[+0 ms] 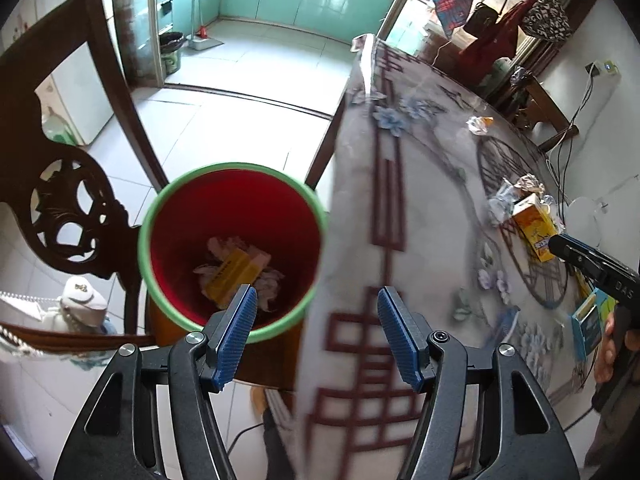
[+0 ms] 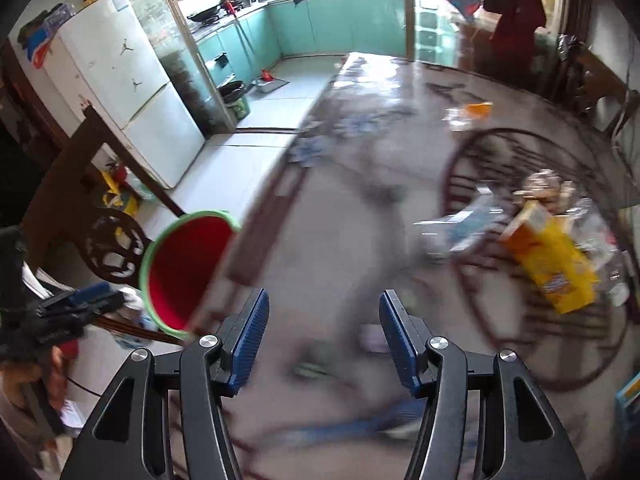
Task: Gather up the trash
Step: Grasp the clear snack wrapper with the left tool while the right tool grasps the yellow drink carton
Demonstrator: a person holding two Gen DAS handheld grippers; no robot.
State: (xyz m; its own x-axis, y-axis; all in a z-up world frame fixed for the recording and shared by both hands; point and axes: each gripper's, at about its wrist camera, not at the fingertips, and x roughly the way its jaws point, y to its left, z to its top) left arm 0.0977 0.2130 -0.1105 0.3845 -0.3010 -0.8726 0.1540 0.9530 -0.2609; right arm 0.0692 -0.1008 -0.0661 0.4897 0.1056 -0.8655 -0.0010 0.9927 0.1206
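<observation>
Both blue-padded grippers, left gripper and right gripper, are hanging half-open and empty; the red green-rimmed bin at ten o'clock is already holding papers, while the yellow cardboard carton and crumpled wrappers at two o'clock are waiting.

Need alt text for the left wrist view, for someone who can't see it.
The left gripper, jaws apart and empty, hangs over the table edge beside a red bin already holding crumpled paper and a yellow box. More litter lies across the table.

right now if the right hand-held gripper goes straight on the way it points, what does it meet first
Most likely the bare patterned tablecloth between its open blue pads; nothing lies between them. The yellow carton sits off to the right. Blur makes depth uncertain.
</observation>
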